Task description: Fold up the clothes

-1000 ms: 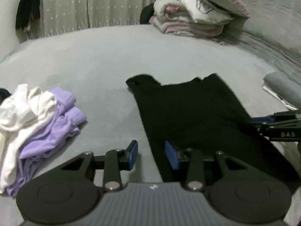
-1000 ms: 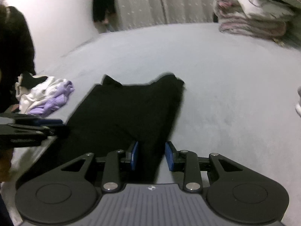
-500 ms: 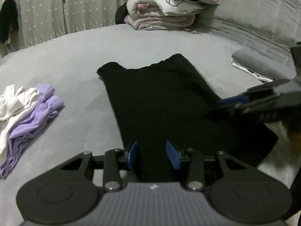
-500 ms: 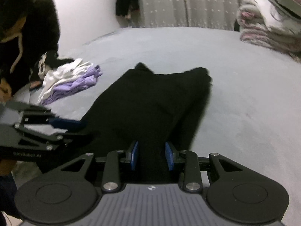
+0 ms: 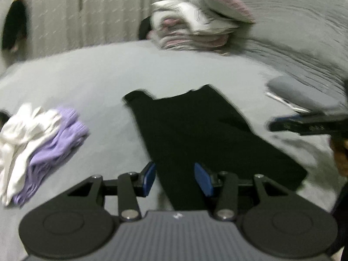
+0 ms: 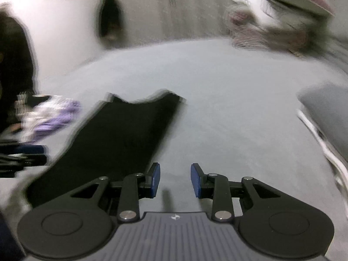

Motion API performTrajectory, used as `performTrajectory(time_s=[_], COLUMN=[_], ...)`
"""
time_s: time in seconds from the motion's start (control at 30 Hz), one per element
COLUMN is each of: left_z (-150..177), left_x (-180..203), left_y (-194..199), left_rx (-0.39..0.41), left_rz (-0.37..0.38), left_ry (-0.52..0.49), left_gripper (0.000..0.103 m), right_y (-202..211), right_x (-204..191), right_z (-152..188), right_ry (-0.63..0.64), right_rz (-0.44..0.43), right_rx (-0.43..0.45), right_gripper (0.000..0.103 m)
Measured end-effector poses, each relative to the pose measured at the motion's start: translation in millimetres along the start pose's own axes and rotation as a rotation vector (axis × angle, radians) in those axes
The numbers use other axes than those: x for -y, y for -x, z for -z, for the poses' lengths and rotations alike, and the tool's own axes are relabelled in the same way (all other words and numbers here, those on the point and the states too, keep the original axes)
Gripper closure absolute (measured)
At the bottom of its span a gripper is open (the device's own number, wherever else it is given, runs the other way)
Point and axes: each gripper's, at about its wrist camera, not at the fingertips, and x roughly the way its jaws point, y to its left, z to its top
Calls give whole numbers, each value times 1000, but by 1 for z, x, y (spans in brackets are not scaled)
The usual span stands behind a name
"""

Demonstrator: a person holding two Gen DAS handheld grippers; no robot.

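Broadly, a grey bed (image 5: 91, 82) fills both views, its cover running back to a pale curtain (image 5: 65, 13) along the far edge. A stack of folded bedding (image 5: 195, 28) in white and pink sits at the far right corner, blurred in both views. A black garment (image 5: 195, 130) lies flat and long in the middle of the bed, its narrow end toward the curtain and its wider end toward the near edge. Toward the left edge lies a small heap of white and purple clothes (image 5: 41, 143), well apart from the black piece. A folded grey item (image 6: 326, 113) rests by the right edge.

The left gripper (image 5: 176, 179) hangs over the near part of the black garment with its blue pads (image 5: 149, 178) opening; cloth shows behind the gap, but the pads do not press on it. The right gripper (image 6: 175, 179) stands with its pads apart over bare bed cover, just beside the garment's right border, nothing between them. From the left view, the right gripper appears at the right side above the bed; whether it touches the cover I cannot tell.
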Motion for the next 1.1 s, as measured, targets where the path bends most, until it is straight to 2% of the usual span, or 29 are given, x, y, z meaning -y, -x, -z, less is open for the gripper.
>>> performTrajectory(time_s=[0.1, 0.2, 0.27, 0.3, 0.33, 0.47, 0.53, 0.67, 0.73, 0.83, 0.93, 1.03, 1.1], left_z=[-11, -16, -14, -13, -12, -9, -7, -6, -8, -8, -2, 11, 25], left_x=[12, 1, -6, -10, -12, -18, -21, -31, -37, -38, -29, -7, 12], left_y=[-16, -40, -52, -57, -60, -58, -56, -46, -36, -13, 12, 30, 37], left_rx=[14, -28, -62, -78, -83, -70, -63, -39, -21, 8, 25, 7, -12], left_rz=[15, 13, 3, -5, -6, 9, 1, -41, -32, 1, 33, 58, 86], left_ry=[-54, 25, 59, 70, 79, 91, 92, 147, 182, 181, 126, 3, -103], left_gripper=[57, 57, 57, 57, 57, 57, 54, 52, 52, 52, 49, 48, 47], right_y=[-13, -41, -59, -65, -69, -66, -65, -59, -52, -34, -10, 18, 33], right_x=[-20, -28, -27, -23, -17, 22, 31, 30, 33, 26, 8, -14, -25], right_z=[-9, -12, -11, -11, -12, -15, -14, -15, -16, -16, -11, 6, 21], right_ry=[39, 35, 35, 20, -10, -234, -288, -267, -282, -210, -31, 215, 358], right_rz=[-97, -140, -129, -119, -118, -145, -142, -47, -32, -60, -93, -92, -115], right_rx=[41, -13, -76, -92, -96, -64, -58, -43, -23, -9, -5, 0, -3], right_gripper=[72, 73, 73, 78, 82, 86, 87, 85, 85, 84, 80, 67, 66])
